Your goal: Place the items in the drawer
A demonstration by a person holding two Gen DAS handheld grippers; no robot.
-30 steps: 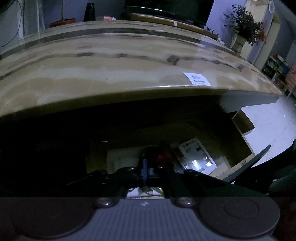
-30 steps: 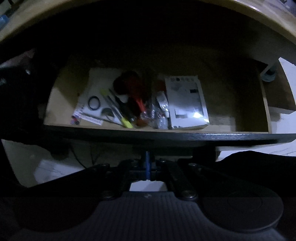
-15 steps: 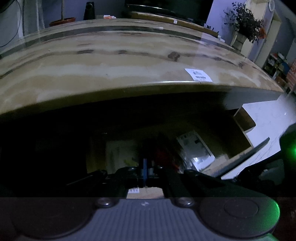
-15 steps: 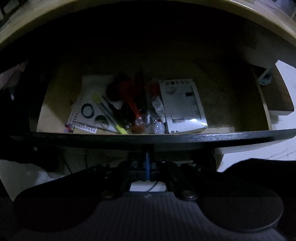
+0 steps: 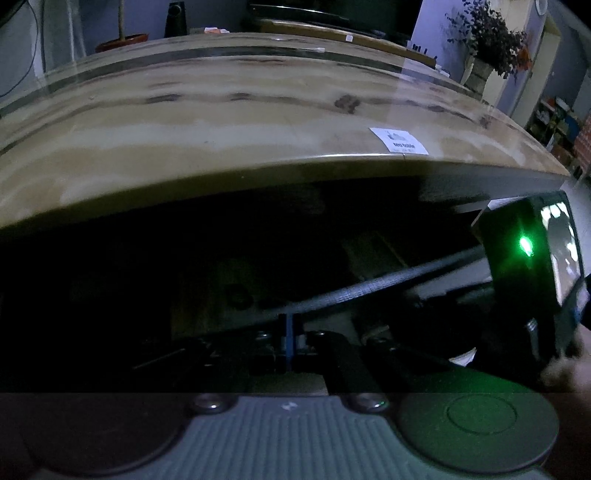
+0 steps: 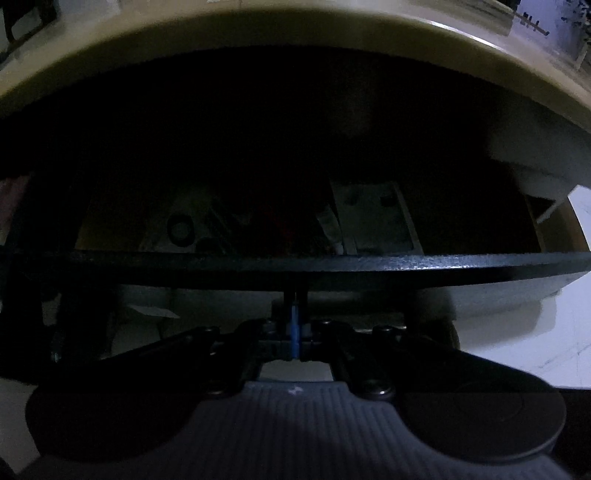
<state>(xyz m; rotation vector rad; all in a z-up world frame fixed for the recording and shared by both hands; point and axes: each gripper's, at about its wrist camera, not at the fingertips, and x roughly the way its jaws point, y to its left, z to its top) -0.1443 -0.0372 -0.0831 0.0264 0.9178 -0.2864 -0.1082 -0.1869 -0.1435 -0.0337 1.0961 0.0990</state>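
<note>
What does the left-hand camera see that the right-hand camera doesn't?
Only the left wrist view shows the wooden desk top with its white label, a potted plant and the other gripper's camera unit, green light on. Only the right wrist view shows the drawer's contents: a white box and a black ring. Both show the drawer's dark front edge.
</note>
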